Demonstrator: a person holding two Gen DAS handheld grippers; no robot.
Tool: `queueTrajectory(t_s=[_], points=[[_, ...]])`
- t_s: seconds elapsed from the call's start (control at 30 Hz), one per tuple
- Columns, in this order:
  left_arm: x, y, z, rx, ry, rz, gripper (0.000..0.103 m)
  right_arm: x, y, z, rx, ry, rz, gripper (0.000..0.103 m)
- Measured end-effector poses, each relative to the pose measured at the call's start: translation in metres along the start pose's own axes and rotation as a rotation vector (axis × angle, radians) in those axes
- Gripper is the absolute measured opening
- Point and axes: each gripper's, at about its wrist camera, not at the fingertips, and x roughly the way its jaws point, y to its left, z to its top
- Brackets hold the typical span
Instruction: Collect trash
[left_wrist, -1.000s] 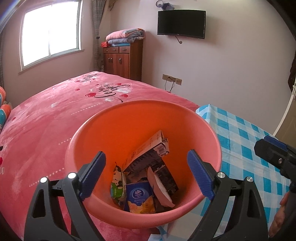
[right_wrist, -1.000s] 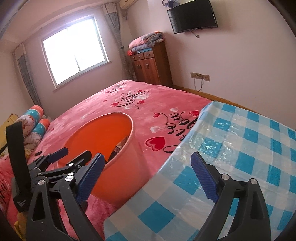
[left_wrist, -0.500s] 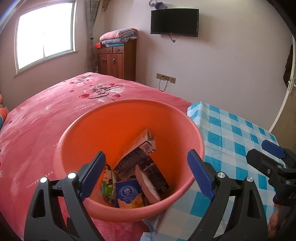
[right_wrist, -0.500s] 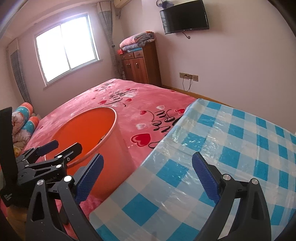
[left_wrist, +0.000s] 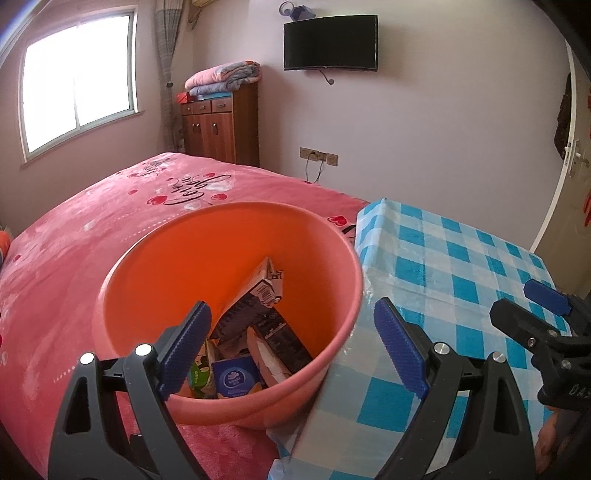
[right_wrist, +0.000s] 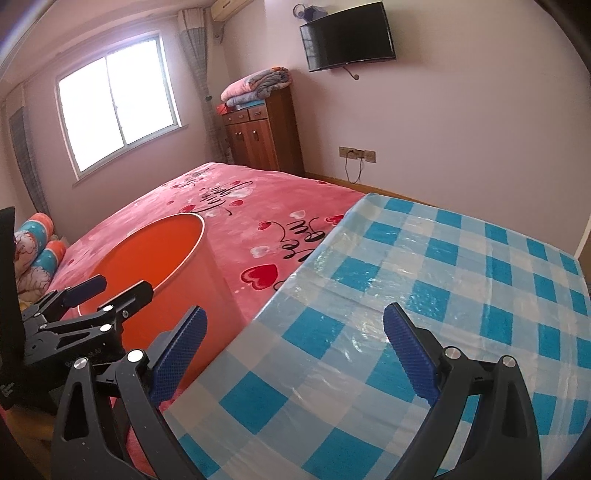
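Left wrist view: the left gripper (left_wrist: 291, 343) hangs spread and empty over the orange bin (left_wrist: 155, 266), beside the checkered table (left_wrist: 461, 266). Inside, a dark carton (left_wrist: 258, 295) leans upward among roughly four wrappers.

Right wrist view: the right gripper (right_wrist: 295, 350), spread and empty, hovers over that table (right_wrist: 406, 280); the bin (right_wrist: 207, 280) stands left.

The bin (left_wrist: 236, 236) is smooth orange plastic with a soft sheen, and inside it lie printed cardboard cartons (left_wrist: 258, 306) and a glossy tissue packet (left_wrist: 236, 380). The table (right_wrist: 443, 295) wears a shiny, wrinkled plastic check cover (light glares off its creases). Beside it the bed's blanket (right_wrist: 258, 221) is matt, fuzzy pink fleece; the cabinet (right_wrist: 269, 136) is varnished wood.
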Motion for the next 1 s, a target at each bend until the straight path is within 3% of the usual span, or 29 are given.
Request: queueTrajectory(t_s=[0.23, 1.0], points=[[-0.004, -0.01, -0.001, 0.01, 0.004, 0.009, 0.09, -0.008, -0.01, -0.008, 0.016, -0.01, -0.017, 0.095], [-0.011, -0.08, -0.007, 0.1, -0.016, -0.088, 0.09, -0.043, -0.077, -0.04, 0.106, -0.064, -0.139, 0.095]])
